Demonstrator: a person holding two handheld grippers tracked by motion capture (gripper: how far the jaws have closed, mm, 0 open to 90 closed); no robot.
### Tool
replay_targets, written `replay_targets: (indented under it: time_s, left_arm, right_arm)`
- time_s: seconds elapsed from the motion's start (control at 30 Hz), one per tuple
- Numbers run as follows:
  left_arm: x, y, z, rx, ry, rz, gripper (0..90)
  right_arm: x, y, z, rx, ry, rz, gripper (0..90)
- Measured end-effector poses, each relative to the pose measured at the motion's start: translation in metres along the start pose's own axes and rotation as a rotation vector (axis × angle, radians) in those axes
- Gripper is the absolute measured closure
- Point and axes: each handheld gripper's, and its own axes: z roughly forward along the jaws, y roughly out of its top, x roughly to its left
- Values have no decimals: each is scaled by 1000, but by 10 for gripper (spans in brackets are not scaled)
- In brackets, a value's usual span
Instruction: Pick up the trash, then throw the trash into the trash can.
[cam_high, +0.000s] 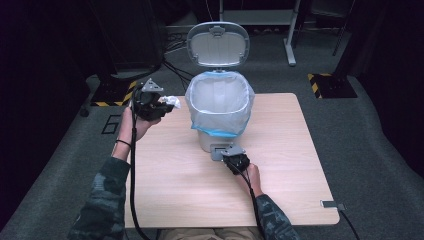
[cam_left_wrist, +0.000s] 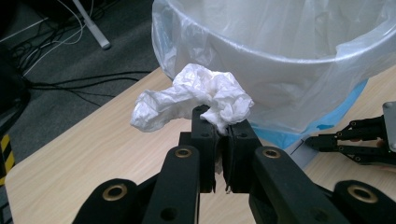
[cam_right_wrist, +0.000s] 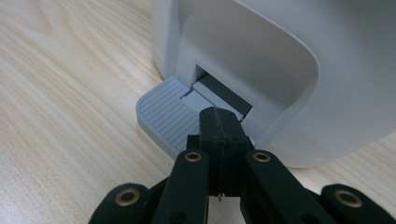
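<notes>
Wood table (cam_high: 280, 165), dark room w/ cables. L gripper (cam_left_wrist: 219, 126) clamps tissue (cam_left_wrist: 196, 95) just beside bin (cam_high: 220, 107) rim; it's light, soft, crushable, so pinch the bulk, not a loose corner. R gripper (cam_right_wrist: 219, 119) closed, empty, pressing pedal (cam_right_wrist: 166, 116); lid (cam_high: 218, 44) up.

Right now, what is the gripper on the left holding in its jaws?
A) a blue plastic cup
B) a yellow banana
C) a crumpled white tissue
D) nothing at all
C: in the left gripper view the left gripper has its black jaws shut on a crumpled white tissue, held beside the small white pedal bin with its clear plastic liner and open lid.
</notes>
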Motion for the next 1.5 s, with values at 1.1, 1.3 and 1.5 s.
replay_targets:
  time_s: [1.1, 1.3, 1.5]
  left_arm:
    - [-6, 44, -11, -33, 8, 45, 840]
    - [-11, 54, -9, -21, -2, 69, 840]
    - [-15, 63, -2, -20, -11, 61, 840]
  right_arm:
    - [0, 0, -1, -2, -11, -5, 900]
    - [0, 0, 0, -2, -8, -3, 900]
    - [0, 0, -1, -2, -13, -7, 900]
